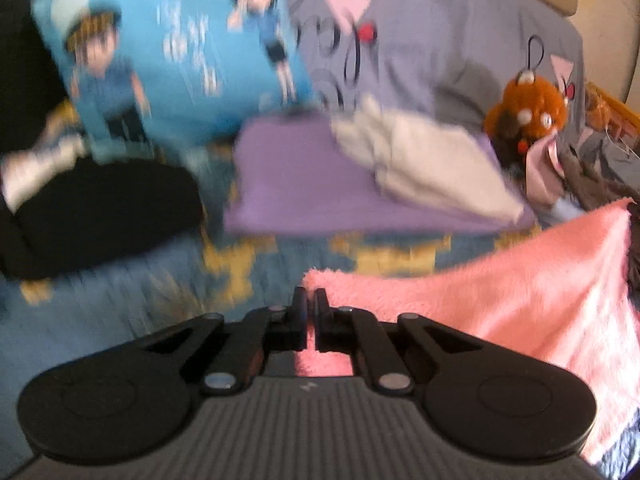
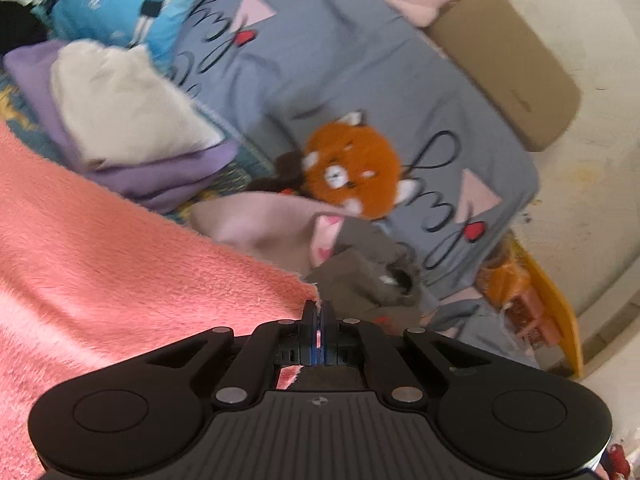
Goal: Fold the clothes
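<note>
1. The step in hand looks like the start of a fold: a fluffy pink garment (image 1: 520, 312) is pinched at two points on its upper edge and hangs between the two claws, above a bed with a blue and yellow cover (image 1: 100, 292).
2. The left gripper (image 1: 310, 300) is clenched on the pink garment's corner; pink pile shows beside and under its fingertips, though the view is blurred.
3. The right gripper (image 2: 319, 312) is clenched on the opposite corner of the same garment (image 2: 120, 264), with a sliver of pink cloth visible between its pads.
4. The cloth runs away from each claw toward the other, so it hangs spread between them.
5. Next, I judge, the two corners need carrying together in one even sweep, kept level, so the edge lands square on the rest of the garment; the soft pile may sag or slip.
6. Toward the far side of the bed lies a folded purple piece (image 1: 320, 184) with a cream piece (image 1: 424, 160) resting on top of it.
7. Near them sit a blue cartoon pillow (image 1: 168, 60), a grey blanket (image 2: 360, 92) and an orange plush toy (image 2: 352, 168).
8. An orange bin (image 2: 556, 292) stands at the bed's far right edge; its contents are too indistinct to tell.
</note>
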